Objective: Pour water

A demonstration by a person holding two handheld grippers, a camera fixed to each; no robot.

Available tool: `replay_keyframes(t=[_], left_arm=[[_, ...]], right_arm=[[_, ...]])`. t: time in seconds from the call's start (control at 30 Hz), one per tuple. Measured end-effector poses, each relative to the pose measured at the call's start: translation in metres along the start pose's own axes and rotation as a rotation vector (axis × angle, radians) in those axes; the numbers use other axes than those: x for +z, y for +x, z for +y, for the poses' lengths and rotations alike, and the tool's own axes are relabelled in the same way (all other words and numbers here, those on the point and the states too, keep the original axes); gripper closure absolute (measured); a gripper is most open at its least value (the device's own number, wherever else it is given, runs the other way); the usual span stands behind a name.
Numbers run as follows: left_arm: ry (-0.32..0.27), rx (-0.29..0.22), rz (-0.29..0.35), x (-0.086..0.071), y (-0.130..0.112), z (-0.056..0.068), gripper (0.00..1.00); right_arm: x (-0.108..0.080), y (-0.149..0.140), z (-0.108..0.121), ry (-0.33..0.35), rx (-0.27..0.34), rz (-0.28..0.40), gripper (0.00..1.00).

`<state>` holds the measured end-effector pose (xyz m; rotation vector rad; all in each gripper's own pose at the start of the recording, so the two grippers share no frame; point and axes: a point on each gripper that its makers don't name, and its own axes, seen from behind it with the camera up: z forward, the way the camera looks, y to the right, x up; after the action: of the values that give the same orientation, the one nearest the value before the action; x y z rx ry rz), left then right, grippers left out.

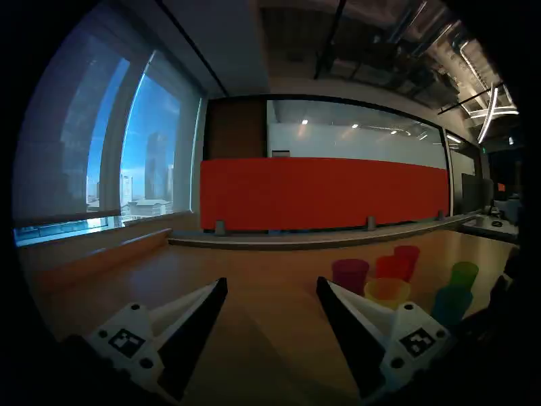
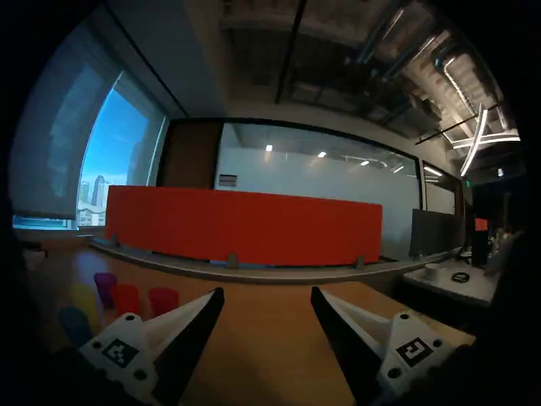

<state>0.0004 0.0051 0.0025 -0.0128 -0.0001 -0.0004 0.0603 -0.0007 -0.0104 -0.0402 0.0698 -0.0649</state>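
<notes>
Cups [image 1: 387,291] stand clustered on the wooden table [image 1: 203,260], just right of the left gripper [image 1: 271,280] and left of the right gripper [image 2: 266,290], so between the two; left looks nearer. Both grippers are spread wide and hold nothing. Left gripper view adds a green cup [image 1: 464,273]; right gripper view adds a side desk [image 2: 446,281] far right.
</notes>
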Motion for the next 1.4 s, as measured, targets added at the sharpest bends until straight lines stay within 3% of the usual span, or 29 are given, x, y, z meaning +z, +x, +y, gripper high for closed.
replay_keyframes(t=[0.27,0.67,1.4], left_arm=[[0.000,0.000,0.000,0.000,0.000,0.000,0.02],[0.000,0.000,0.000,0.000,0.000,0.000,0.02],[0.000,0.000,0.000,0.000,0.000,0.000,0.02]], right_arm=[[0.007,-0.029,0.000,0.016,0.070,-0.029,0.01],[0.008,-0.053,-0.001,0.042,0.115,-0.057,0.01],[0.010,-0.062,-0.006,0.046,0.063,-0.069,0.01]])
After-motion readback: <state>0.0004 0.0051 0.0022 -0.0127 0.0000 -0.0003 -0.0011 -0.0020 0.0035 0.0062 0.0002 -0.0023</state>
